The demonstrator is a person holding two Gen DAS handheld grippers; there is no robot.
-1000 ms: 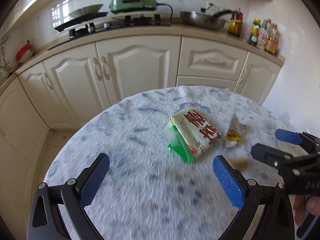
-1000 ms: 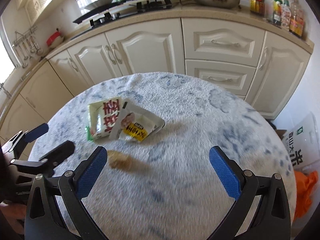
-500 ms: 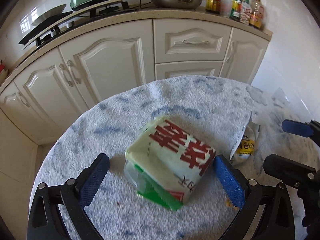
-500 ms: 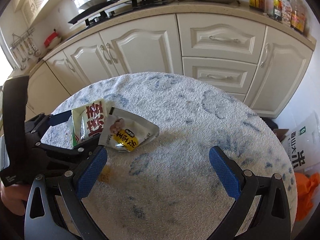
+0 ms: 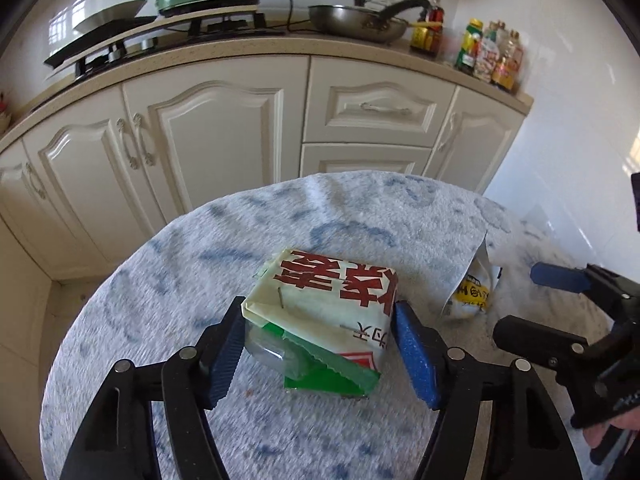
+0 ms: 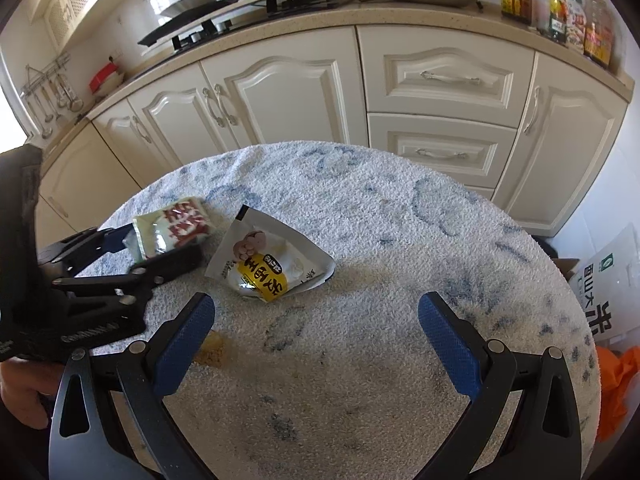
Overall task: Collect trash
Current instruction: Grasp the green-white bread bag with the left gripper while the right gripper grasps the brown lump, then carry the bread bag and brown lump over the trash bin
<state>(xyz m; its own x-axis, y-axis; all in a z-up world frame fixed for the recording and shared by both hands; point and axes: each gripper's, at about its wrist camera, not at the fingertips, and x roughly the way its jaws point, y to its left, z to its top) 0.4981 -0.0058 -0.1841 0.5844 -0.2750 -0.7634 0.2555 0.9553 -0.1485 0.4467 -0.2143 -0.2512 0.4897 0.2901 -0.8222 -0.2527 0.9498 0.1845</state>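
Left wrist view: the left gripper (image 5: 318,346) reaches down over a round table (image 5: 160,264) covered in blue-flecked towelling. Its jaws are closing around a folded cream packet with red characters (image 5: 320,300); both blue pads sit at the packet's sides, apparently touching. A silver snack pouch (image 5: 472,284) lies just beside it.

Right wrist view: the right gripper (image 6: 316,340) hangs open and empty above the table, near a brown stain (image 6: 214,350). The pouch lies ahead, the packet further left between the other gripper's fingers.
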